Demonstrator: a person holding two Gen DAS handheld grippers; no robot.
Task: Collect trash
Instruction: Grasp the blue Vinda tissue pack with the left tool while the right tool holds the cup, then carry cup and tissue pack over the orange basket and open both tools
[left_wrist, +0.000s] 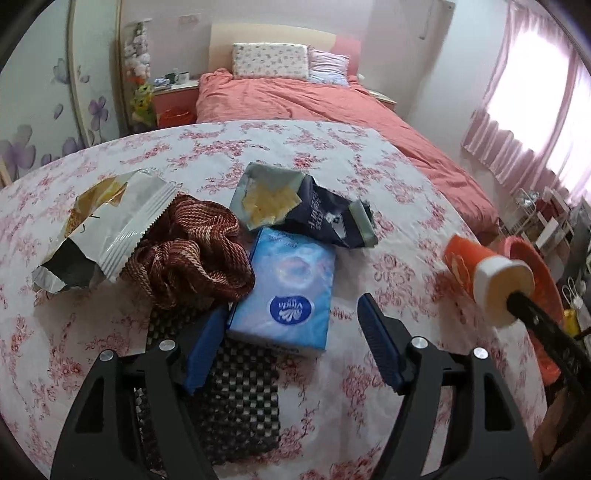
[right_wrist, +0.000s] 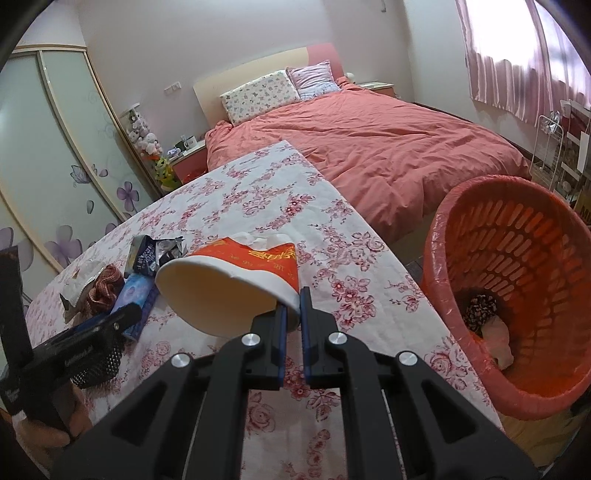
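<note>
**Paper cup pinched at the rim, basket beside the table**

Nearest to the lens of the right wrist view: right gripper (right_wrist: 291, 317), black with blue pads, clenched on the rim of an orange and white paper cup (right_wrist: 236, 284). Cup tilted, open mouth toward the camera, a piece of white tissue (right_wrist: 255, 240) showing at its far end. Held above the table (right_wrist: 258, 192) with the rose-printed cloth, near its right edge. Just beside that edge, lower, an orange plastic basket (right_wrist: 524, 280) with a thin liner, already holding some dark patterned thing and a pale crumpled piece at the bottom.

Left gripper (left_wrist: 291, 332) released, jaws wide apart, hovering over a blue tissue pack (left_wrist: 288, 291) and a black checked mat (left_wrist: 236, 406). Touching the pack on its far side, a dark blue snack bag (left_wrist: 325, 214), torn open, yellow chips visible inside. To the left, a brown woven cloth (left_wrist: 192, 254), bunched, partly covered by a silver foil wrapper (left_wrist: 110, 225), also open.

Behind the table, bed with coral duvet (right_wrist: 388, 147) and two pillows.
</note>
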